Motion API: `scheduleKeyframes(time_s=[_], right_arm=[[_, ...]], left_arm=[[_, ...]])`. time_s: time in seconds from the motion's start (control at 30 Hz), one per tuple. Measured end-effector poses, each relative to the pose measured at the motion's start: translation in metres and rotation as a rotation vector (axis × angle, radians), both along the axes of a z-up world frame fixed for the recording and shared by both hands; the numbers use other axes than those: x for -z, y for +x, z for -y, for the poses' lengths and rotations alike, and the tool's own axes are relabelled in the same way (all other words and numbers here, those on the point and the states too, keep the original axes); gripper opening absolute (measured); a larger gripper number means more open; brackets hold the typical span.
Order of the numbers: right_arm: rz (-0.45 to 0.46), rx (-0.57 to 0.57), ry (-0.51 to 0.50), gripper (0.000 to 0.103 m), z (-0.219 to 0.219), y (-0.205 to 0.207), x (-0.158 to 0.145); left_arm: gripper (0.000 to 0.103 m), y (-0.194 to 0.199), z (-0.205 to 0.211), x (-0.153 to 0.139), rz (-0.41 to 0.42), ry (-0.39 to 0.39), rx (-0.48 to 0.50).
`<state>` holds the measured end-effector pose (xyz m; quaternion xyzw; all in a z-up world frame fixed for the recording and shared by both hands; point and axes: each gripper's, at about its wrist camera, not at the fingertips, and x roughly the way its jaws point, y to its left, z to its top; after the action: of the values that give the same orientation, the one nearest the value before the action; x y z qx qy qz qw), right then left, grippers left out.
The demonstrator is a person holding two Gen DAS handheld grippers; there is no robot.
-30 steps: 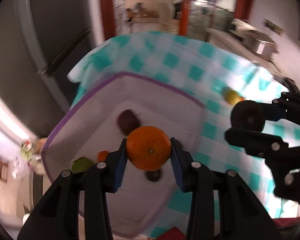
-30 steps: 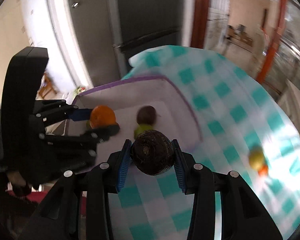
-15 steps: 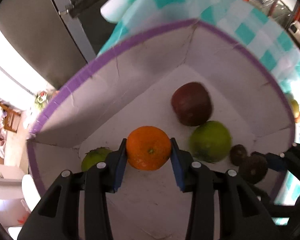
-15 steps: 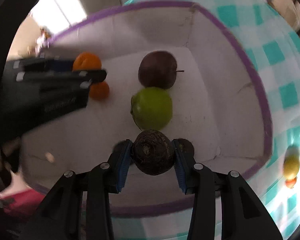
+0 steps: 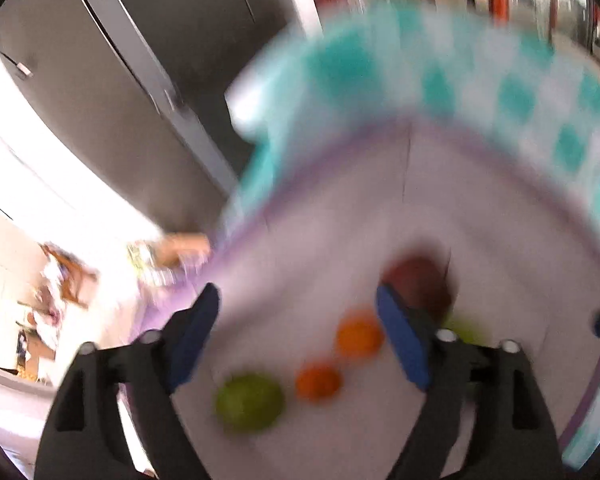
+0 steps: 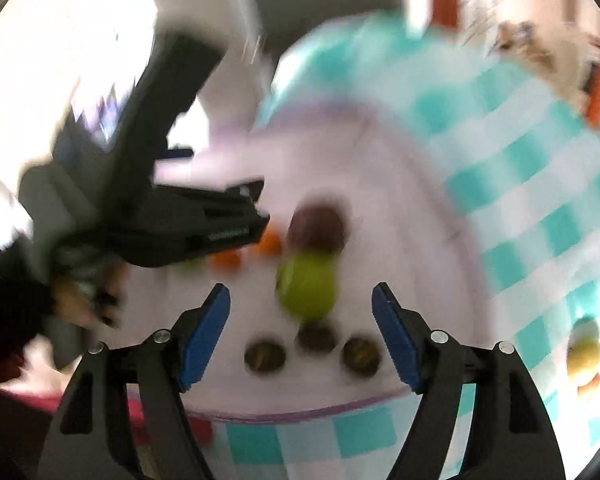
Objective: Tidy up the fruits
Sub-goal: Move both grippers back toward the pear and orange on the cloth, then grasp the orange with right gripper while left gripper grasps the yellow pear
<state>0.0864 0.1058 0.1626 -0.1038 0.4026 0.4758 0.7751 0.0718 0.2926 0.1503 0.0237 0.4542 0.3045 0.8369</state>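
A white box with a purple rim (image 5: 420, 200) (image 6: 300, 412) stands on the teal checked cloth (image 6: 540, 184). In it lie two oranges (image 5: 358, 336) (image 5: 318, 380), a small green fruit (image 5: 248, 400), a dark red apple (image 6: 318, 228), a green apple (image 6: 308, 284) and three dark brown fruits (image 6: 265, 356) (image 6: 316, 336) (image 6: 362, 354). My left gripper (image 5: 300, 320) (image 6: 224, 196) hangs over the box's left part, jaws opening, nothing between them. My right gripper (image 6: 300, 312) hovers over the near edge, jaws also opening and empty. Both views are blurred.
A yellow fruit (image 6: 584, 352) with an orange one (image 6: 588, 386) beside it lies on the cloth to the right of the box. A hand (image 6: 84, 300) holds the left gripper. Grey cabinet doors (image 5: 140, 80) stand beyond the table's far corner.
Both grippers have let go: the left dropped its orange and the right its dark brown fruit into the box. Both sets of jaws now stand wide apart.
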Motion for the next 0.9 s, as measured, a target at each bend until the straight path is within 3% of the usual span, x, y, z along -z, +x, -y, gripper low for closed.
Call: scheduleKeyframes(time_s=[0.07, 0.17, 0.23, 0.3, 0.37, 0.5, 0.63, 0.9], right_arm=[[0.044, 0.186, 0.124, 0.078, 0.053, 0.022, -0.019], [0.052, 0.517, 0.108, 0.080, 0.132, 0.063, 0.000], [0.019, 0.708, 0.001, 0.080, 0.182, 0.093, 0.037], [-0.017, 0.801, -0.100, 0.076, 0.218, 0.118, 0.068], [-0.043, 0.823, -0.208, 0.071, 0.241, 0.135, 0.105], [-0.052, 0.789, -0.299, 0.067, 0.249, 0.154, 0.147], [-0.024, 0.720, -0.324, 0.061, 0.239, 0.169, 0.168], [-0.035, 0.666, -0.218, 0.064, 0.252, 0.191, 0.173]], left_arm=[[0.096, 0.018, 0.021, -0.035, 0.134, 0.011, 0.056], [0.101, 0.057, 0.068, -0.063, 0.231, -0.068, 0.221], [0.101, 0.089, 0.110, -0.060, 0.202, -0.204, 0.359], [0.101, 0.114, 0.142, -0.045, 0.150, -0.336, 0.446], [0.101, 0.134, 0.186, -0.014, 0.061, -0.426, 0.521], [0.101, 0.152, 0.234, 0.042, -0.060, -0.467, 0.584], [0.101, 0.160, 0.248, 0.083, -0.122, -0.459, 0.606], [0.101, 0.167, 0.246, 0.128, -0.212, -0.490, 0.610]])
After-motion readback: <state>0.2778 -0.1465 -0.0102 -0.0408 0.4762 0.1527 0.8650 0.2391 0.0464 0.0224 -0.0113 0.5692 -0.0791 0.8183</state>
